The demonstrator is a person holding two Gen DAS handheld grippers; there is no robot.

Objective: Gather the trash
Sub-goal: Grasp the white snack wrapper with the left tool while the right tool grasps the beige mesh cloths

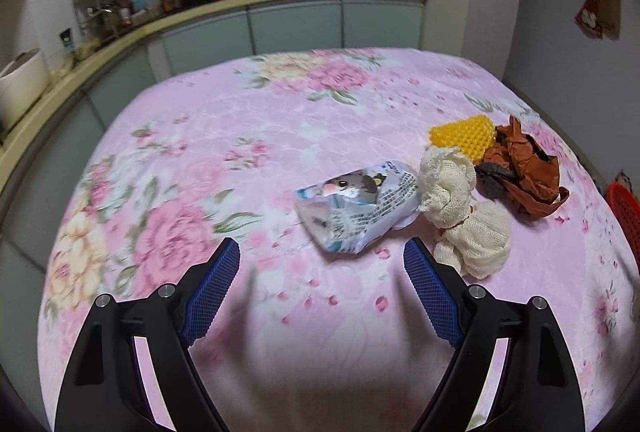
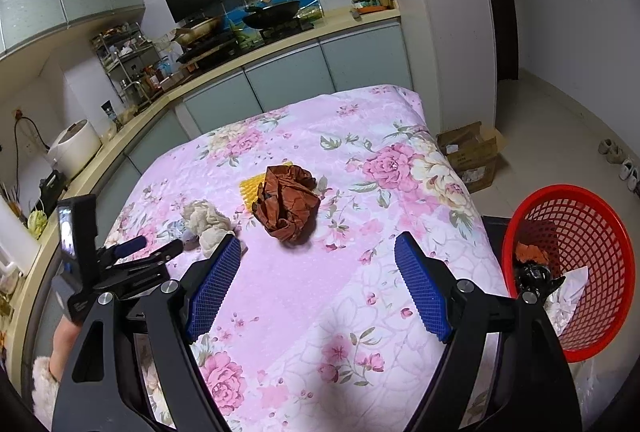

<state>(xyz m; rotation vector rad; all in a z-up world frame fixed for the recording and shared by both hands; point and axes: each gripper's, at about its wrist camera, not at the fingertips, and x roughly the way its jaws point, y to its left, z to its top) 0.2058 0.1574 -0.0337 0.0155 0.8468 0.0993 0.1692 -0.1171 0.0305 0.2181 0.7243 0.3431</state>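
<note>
At the far left a kitchen counter (image 1: 120,36) ran along the wall, well apart from the work. The left gripper (image 1: 322,252) hung over the table with the pink floral cloth (image 1: 200,160), its blue pads spread wide and nothing between them. Just beyond its tips lay a crumpled snack wrapper (image 1: 352,208), pale blue with a printed animal face. That wrapper looked light, thin and slick; it would likely crush flat and could slide on the cloth, so a pinch on its raised, creased near corner seemed the safest hold.

Touching the wrapper's right edge sat a knotted cream cloth (image 1: 460,216), soft and bulky, probably easy to take at the knot. Behind it lay a yellow mesh pad (image 1: 460,136), springy by the look of it, and against that a ball of crumpled brown paper (image 1: 524,176), stiff enough to keep its shape and light enough to roll if nudged.

In the right wrist view the right gripper (image 2: 318,252) was likewise released and empty, its jaws standing apart, aimed toward the brown paper with bare cloth between. At the far right, beside the table's edge, stood a red mesh basket (image 2: 600,232) with some scraps already inside.
</note>
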